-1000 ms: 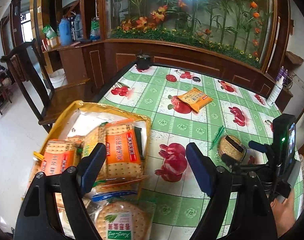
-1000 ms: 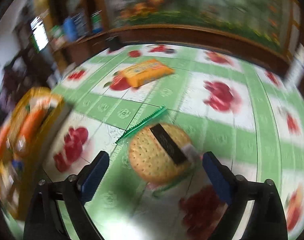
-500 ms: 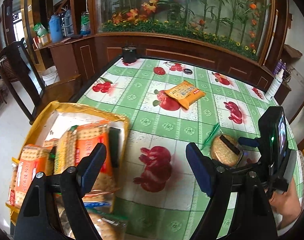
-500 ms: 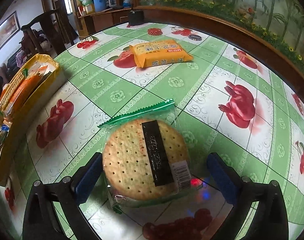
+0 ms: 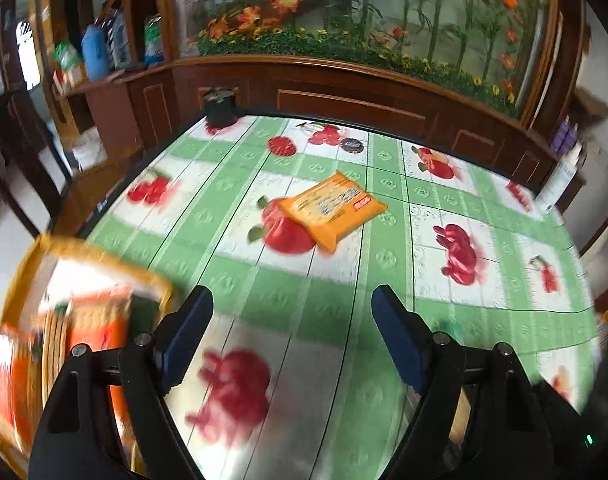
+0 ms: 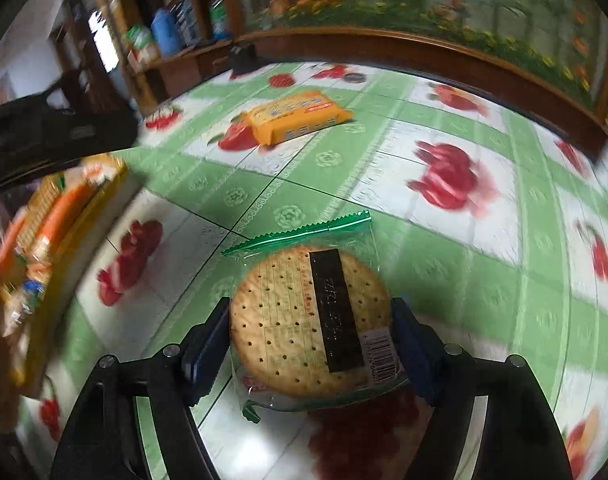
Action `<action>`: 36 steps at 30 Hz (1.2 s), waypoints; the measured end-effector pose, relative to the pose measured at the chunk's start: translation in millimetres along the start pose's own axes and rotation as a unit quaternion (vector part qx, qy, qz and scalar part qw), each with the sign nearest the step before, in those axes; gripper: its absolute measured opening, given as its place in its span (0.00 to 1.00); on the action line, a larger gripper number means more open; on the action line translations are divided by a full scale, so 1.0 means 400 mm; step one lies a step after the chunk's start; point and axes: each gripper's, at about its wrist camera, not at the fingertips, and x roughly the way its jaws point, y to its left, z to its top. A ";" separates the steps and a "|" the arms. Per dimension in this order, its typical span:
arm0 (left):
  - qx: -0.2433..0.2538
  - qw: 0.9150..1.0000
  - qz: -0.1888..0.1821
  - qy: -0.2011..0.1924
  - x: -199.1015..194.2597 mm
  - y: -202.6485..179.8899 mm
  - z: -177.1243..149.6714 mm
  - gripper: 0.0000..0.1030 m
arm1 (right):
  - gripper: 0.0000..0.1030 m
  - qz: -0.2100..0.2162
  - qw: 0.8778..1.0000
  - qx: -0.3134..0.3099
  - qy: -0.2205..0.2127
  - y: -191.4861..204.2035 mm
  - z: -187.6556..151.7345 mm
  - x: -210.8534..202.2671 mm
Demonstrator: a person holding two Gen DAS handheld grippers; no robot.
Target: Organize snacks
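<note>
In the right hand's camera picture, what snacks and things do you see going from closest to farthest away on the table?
Round cracker pack between the hand-held gripper pads → orange snack packet → small dark round lid at the far edge.

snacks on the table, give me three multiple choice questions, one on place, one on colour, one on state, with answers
1. Where does the orange packet lie?
A. on the table, beyond the round cracker pack
B. in the yellow tray
C. between the left fingers

2. What colour is the top seal of the round cracker pack?
A. red
B. green
C. blue

3. How does the right gripper stand?
A. wide open over bare table
B. shut with nothing in it
C. fingers closed in on the cracker pack

Answers: 1 A, it rests flat on the tablecloth, farther off. 2 B, the serrated strip is green. 3 C, both pads meet the pack's sides.
</note>
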 end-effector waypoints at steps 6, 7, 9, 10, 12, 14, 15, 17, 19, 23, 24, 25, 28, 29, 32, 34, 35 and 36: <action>0.070 0.997 0.034 0.026 0.139 -0.082 0.071 0.79 | 0.75 0.031 0.996 0.074 -0.029 -0.046 -0.071 -0.111; 0.080 0.996 0.038 0.029 0.158 -0.090 0.080 0.79 | 0.75 0.032 0.996 0.077 -0.033 -0.047 -0.082 -0.128; 0.098 0.994 0.045 0.033 0.188 -0.102 0.092 0.79 | 0.75 0.032 0.996 0.077 -0.037 -0.046 -0.093 -0.152; 0.107 0.992 0.049 0.039 0.208 -0.108 0.098 0.79 | 0.75 0.034 0.996 0.077 -0.041 -0.046 -0.098 -0.164; 0.117 0.991 0.049 0.048 0.237 -0.115 0.105 0.79 | 0.75 0.037 0.995 0.080 -0.049 -0.043 -0.102 -0.189; 0.129 0.989 0.051 0.052 0.261 -0.124 0.111 0.79 | 0.75 0.039 0.994 0.081 -0.057 -0.040 -0.101 -0.205; 0.134 0.988 0.053 0.053 0.271 -0.126 0.114 0.79 | 0.75 0.040 0.994 0.079 -0.061 -0.036 -0.102 -0.216; 0.146 0.986 0.059 0.053 0.294 -0.130 0.123 0.80 | 0.75 0.040 0.994 0.074 -0.065 -0.028 -0.105 -0.228; 0.146 0.986 0.061 0.053 0.310 -0.128 0.132 0.80 | 0.75 0.039 0.995 0.068 -0.068 -0.018 -0.104 -0.237; 0.139 0.986 0.058 0.066 0.347 -0.113 0.139 0.81 | 0.75 0.043 0.994 0.064 -0.073 -0.009 -0.108 -0.254; 0.137 0.987 0.054 0.061 0.348 -0.111 0.141 0.82 | 0.75 0.042 0.994 0.064 -0.073 -0.010 -0.106 -0.252; 0.138 0.987 0.055 0.060 0.351 -0.110 0.142 0.83 | 0.75 0.043 0.994 0.064 -0.073 -0.010 -0.106 -0.252; 0.136 0.987 0.052 0.061 0.361 -0.107 0.155 0.84 | 0.75 0.043 0.994 0.062 -0.073 -0.012 -0.106 -0.251; 0.137 0.987 0.053 0.061 0.364 -0.108 0.160 0.85 | 0.75 0.043 0.995 0.061 -0.072 -0.009 -0.107 -0.252; 0.140 0.986 0.064 0.063 0.375 -0.110 0.169 0.95 | 0.75 0.040 0.995 0.059 -0.071 -0.004 -0.113 -0.256; 0.130 0.988 0.060 0.065 0.377 -0.102 0.168 0.95 | 0.75 0.037 0.995 0.059 -0.071 -0.003 -0.117 -0.258; 0.122 0.989 0.045 0.069 0.375 -0.097 0.164 0.95 | 0.75 0.037 0.995 0.061 -0.071 -0.005 -0.117 -0.259; 0.114 0.990 0.028 0.074 0.375 -0.093 0.159 0.95 | 0.75 0.037 0.995 0.063 -0.072 -0.007 -0.118 -0.258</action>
